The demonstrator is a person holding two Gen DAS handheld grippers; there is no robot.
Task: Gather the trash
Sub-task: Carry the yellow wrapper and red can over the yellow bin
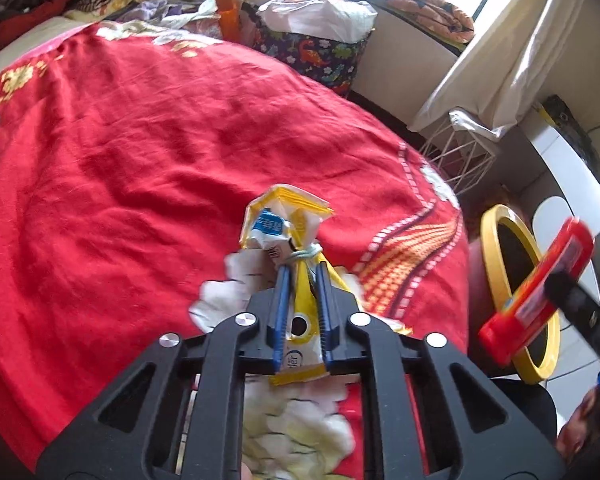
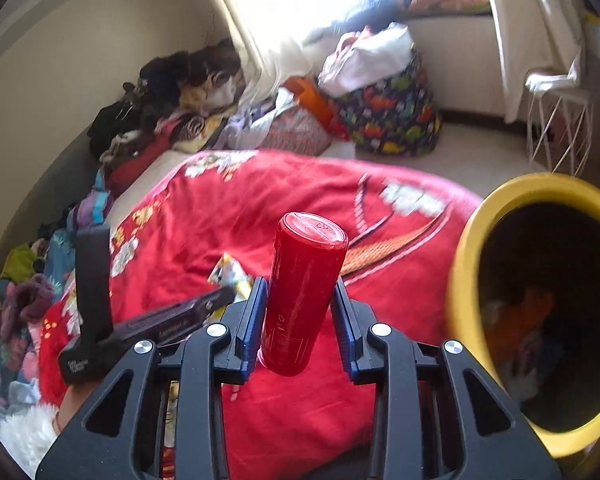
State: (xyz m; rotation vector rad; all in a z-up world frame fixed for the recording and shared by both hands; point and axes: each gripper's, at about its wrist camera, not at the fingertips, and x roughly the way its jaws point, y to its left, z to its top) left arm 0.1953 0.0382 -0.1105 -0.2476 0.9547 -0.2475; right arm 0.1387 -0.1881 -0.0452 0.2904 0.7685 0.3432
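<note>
My left gripper is shut on a crumpled yellow and white wrapper tied with a rubber band, just above the red bedspread. My right gripper is shut on a red can, held a little above the bed. A yellow-rimmed bin stands right of the can with trash inside. In the left wrist view the bin shows at the right, with the red can in front of it. The left gripper's body and the wrapper appear left of the can.
Piles of clothes lie along the far wall. A dinosaur-print bag stuffed with cloth stands on the floor beyond the bed. A white wire basket stands by the curtain. A white fluffy thing lies at the bed's near left.
</note>
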